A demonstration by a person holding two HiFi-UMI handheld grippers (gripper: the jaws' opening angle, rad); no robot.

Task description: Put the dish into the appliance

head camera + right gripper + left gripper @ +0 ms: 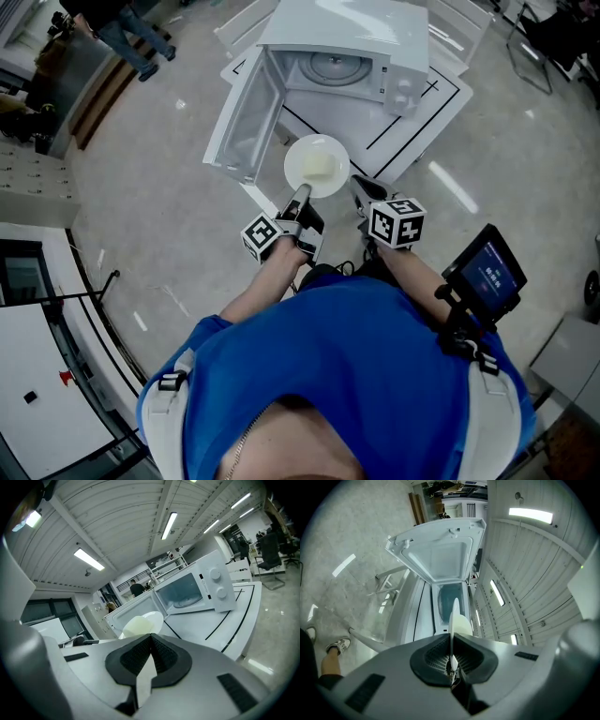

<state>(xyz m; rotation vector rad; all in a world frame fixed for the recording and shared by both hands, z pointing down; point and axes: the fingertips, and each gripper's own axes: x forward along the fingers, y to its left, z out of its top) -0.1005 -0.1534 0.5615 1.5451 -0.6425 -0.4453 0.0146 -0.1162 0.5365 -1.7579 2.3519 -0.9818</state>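
The dish (317,166) is a round white plate with a pale yellow lump on it. My left gripper (300,195) is shut on its near rim and holds it above the table edge, in front of the white microwave (347,47). The microwave door (246,122) hangs open to the left, and the glass turntable (330,67) shows inside. In the left gripper view the dish (457,620) stands edge-on between the jaws of the left gripper (452,637), facing the open cavity. My right gripper (360,187) is beside the dish, shut and empty; the right gripper view shows the dish (140,623) ahead on the left.
The microwave stands on a white table (422,112) marked with black lines. A dark screen device (487,272) sits by my right arm. People stand at the far left (131,37). An office chair (269,550) stands beyond the table.
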